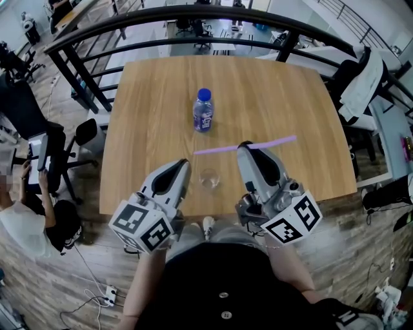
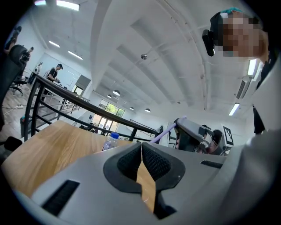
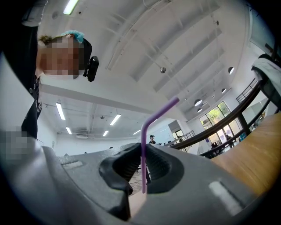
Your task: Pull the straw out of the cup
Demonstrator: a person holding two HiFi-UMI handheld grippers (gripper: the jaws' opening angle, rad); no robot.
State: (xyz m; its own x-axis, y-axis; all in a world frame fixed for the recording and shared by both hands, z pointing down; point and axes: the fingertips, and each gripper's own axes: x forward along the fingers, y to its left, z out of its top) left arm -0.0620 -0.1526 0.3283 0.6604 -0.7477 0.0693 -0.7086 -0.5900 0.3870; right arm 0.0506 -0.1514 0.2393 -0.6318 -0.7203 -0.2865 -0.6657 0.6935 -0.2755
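Note:
A small clear cup (image 1: 209, 178) stands near the front edge of the wooden table (image 1: 148, 116), between my two grippers. My right gripper (image 1: 245, 147) is shut on a purple bent straw (image 1: 222, 149), which lies roughly level above and beyond the cup, clear of it. In the right gripper view the straw (image 3: 143, 149) is pinched between the pads and bends off to the upper right. My left gripper (image 1: 184, 164) is just left of the cup, its jaws together with nothing in them (image 2: 141, 165). From the left gripper view I see the straw (image 2: 164, 132) and the right gripper (image 2: 193, 132).
A plastic bottle with a blue cap and purple label (image 1: 202, 111) stands upright mid-table, beyond the cup. A black railing (image 1: 193, 19) curves round the table's far side. A seated person (image 1: 26, 213) and office chairs are on the floor at left.

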